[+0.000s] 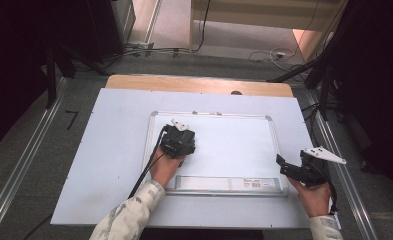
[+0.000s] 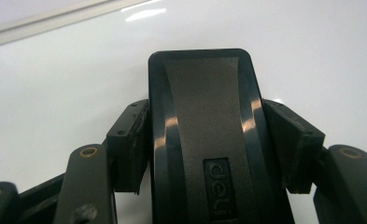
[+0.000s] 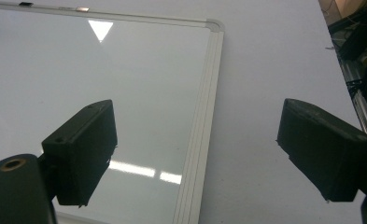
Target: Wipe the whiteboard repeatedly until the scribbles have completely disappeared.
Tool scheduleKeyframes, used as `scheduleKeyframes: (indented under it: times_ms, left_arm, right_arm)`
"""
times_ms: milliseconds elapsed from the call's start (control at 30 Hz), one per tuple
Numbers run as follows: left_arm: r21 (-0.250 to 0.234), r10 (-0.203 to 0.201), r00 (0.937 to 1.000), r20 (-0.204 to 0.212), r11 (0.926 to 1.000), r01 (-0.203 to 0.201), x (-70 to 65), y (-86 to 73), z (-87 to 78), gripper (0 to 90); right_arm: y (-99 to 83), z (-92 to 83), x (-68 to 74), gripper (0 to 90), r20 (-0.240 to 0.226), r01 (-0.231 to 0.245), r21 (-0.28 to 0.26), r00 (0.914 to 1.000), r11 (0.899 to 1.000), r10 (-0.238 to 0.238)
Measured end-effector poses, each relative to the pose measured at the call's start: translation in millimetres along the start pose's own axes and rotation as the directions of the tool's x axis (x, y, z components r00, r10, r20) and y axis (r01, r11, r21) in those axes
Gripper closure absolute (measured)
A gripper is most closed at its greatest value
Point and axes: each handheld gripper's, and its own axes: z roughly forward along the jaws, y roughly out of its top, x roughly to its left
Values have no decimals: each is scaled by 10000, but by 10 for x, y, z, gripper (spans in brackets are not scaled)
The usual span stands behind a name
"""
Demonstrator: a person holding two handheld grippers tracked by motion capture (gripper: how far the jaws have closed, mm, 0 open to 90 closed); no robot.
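Gripping a black whiteboard eraser (image 2: 204, 140) between both pads, left gripper (image 1: 179, 141) pressed down on the whiteboard (image 1: 234, 145), in its left half near the left frame edge. Jaws narrow, clamped on the eraser's two long sides; embossed "deli" lettering on its back, seen in the left gripper view. Eraser's long axis running straight out along the jaws, away from the hand and toward the board's far edge, face down against the glossy white surface. Clean board all around it, no marks to be made out; far frame rail a pale strip at the top left of that view.

Probably wiping, with the stroke likely to run across the board toward its right edge, broadside to the eraser's length; left hand by far the nearer, already on the job.

Right gripper (image 1: 296, 170) hanging off the board's near right corner, over the pale blue table sheet (image 1: 109, 150), jaws wide apart and holding nothing; board's right frame rail running up between the two pads (image 3: 81, 149) in the right gripper view.

Marker tray with a label strip along the board's near edge. Wooden table edge (image 1: 199, 84) beyond the sheet, grey floor, metal rails on both sides, cables and dark stands at the back.
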Motion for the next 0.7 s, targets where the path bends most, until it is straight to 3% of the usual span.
scheduleKeyframes:
  times_ms: [133, 367, 433, 600, 700]
  left_arm:
    - [-120, -301, 9995, -127, 9995, 300, 105, -100, -90, 383]
    - [-93, -472, 9984, -323, 9989, 469, 217, -248, -236, 383]
    - [-103, -510, 9980, -367, 9987, 507, 174, -265, -249, 385]
    - [-71, -4, 10000, 73, 10000, 4, -75, -184, -160, 386]
    - [-164, -10, 9998, 196, 9999, 13, -111, -86, -59, 386]
  right_arm:
    - [-1, -1, -15, 106, 45, -48, -8, 10000, 10000, 49]
    - [-1, -13, -2, 106, 30, -44, -28, 10000, 10000, 44]
    - [-1, -17, 0, 106, 34, -41, -38, 10000, 10000, 41]
    - [9, -2, 10, 107, 19, -51, -35, 10000, 10000, 51]
    - [11, 0, 28, 106, -25, 16, -48, 10000, 10000, -16]
